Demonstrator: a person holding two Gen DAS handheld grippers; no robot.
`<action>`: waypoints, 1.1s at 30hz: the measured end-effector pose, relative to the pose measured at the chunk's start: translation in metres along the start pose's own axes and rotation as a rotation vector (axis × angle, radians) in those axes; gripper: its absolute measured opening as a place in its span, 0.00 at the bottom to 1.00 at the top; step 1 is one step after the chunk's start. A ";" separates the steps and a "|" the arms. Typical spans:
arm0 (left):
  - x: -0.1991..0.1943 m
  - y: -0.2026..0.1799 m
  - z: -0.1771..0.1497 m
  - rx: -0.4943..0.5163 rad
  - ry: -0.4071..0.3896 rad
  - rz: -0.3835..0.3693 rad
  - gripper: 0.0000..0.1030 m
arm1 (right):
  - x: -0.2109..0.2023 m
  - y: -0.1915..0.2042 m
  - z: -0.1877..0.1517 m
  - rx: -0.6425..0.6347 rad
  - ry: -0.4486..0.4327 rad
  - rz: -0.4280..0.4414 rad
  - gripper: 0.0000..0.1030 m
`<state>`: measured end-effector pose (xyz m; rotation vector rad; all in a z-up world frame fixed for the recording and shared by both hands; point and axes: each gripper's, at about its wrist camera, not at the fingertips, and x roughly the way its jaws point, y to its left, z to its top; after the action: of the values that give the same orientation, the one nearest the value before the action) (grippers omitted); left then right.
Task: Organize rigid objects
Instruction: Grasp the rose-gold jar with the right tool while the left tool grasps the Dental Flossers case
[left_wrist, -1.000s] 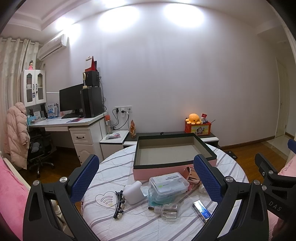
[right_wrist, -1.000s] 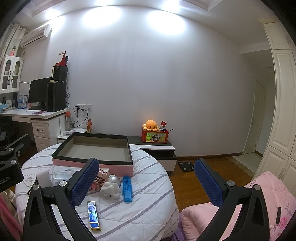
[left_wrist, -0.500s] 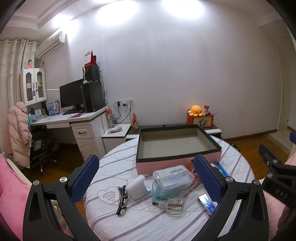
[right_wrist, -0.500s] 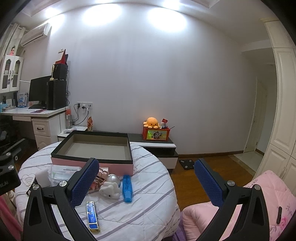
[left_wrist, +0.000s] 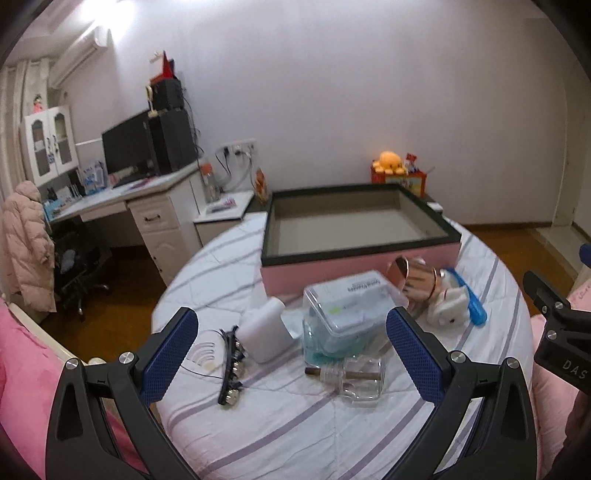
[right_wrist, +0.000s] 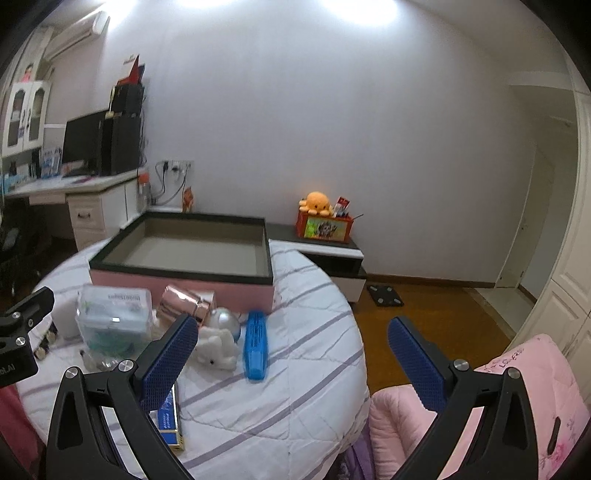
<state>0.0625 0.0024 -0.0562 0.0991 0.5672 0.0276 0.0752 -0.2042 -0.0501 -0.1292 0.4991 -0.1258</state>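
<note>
Both cameras have tipped down and nearer the round table (left_wrist: 295, 435) since a second ago. Left gripper (left_wrist: 291, 354) hangs wide open and empty above a clear box (left_wrist: 347, 314), white bottle (left_wrist: 264, 334) and glass bottle (left_wrist: 356, 378). Right gripper (right_wrist: 291, 354) gapes empty beside a blue case (right_wrist: 256, 343). Behind them, the pink tray (left_wrist: 364, 264) holds nothing.

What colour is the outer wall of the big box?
Pink outer wall under a dark rim; right wrist view shows it best.
</note>
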 end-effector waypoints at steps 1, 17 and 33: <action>0.004 -0.002 -0.001 0.005 0.014 -0.004 1.00 | 0.003 0.001 -0.001 -0.005 0.006 0.006 1.00; 0.060 -0.020 0.004 0.075 0.142 -0.102 1.00 | 0.051 0.024 0.009 -0.107 0.061 0.191 0.96; 0.100 -0.016 0.008 0.145 0.251 -0.131 1.00 | 0.126 0.080 0.022 -0.361 0.188 0.404 0.91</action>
<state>0.1511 -0.0089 -0.1050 0.2014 0.8252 -0.1308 0.2020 -0.1426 -0.1024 -0.3681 0.7234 0.3530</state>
